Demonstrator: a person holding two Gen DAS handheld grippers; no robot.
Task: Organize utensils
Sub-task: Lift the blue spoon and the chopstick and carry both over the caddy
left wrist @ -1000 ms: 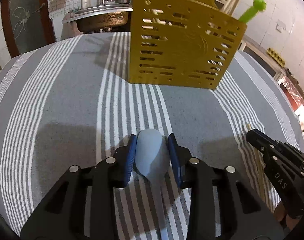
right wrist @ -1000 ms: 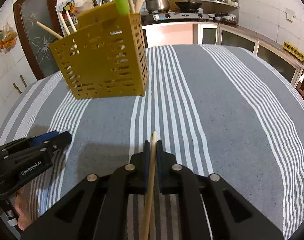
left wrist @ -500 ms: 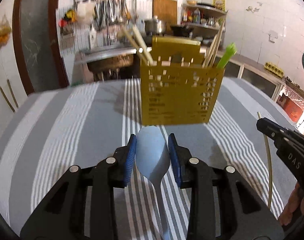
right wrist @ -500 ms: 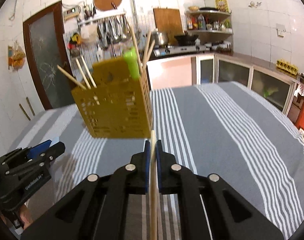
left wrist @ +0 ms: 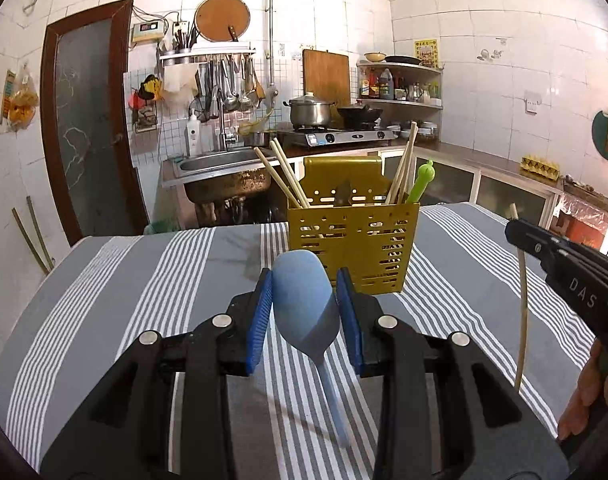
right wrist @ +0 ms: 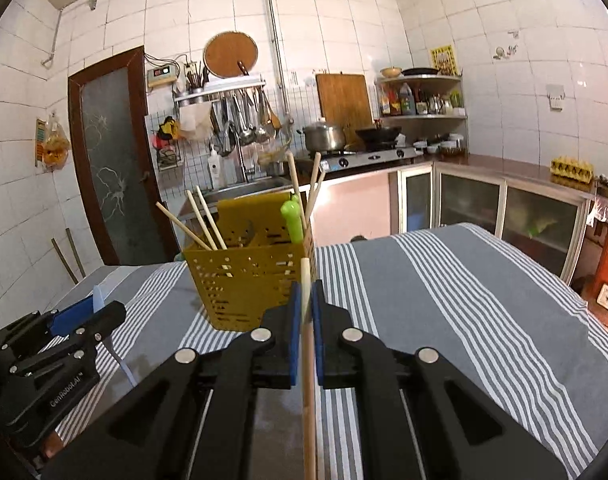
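My left gripper [left wrist: 305, 298] is shut on a light blue spoon [left wrist: 304, 304], bowl up, handle hanging down, lifted above the table. My right gripper [right wrist: 306, 312] is shut on a wooden chopstick [right wrist: 307, 360] held nearly upright; it also shows in the left wrist view [left wrist: 521, 300]. A yellow perforated utensil holder [left wrist: 351, 240] stands on the striped cloth ahead of both grippers, holding several chopsticks and a green-handled utensil [left wrist: 421, 180]. In the right wrist view the holder [right wrist: 248, 280] is just ahead and left, and the left gripper [right wrist: 76, 320] is at the lower left.
The table has a grey cloth with white stripes [left wrist: 144, 280]. Behind it are a sink [left wrist: 220, 164], a stove with a pot [left wrist: 309, 112], a door [left wrist: 84, 120] and low cabinets [right wrist: 483, 204].
Both grippers have risen and tilted up with the spoon and chopstick, so the view now looks level at the holder and kitchen instead of down at the cloth.
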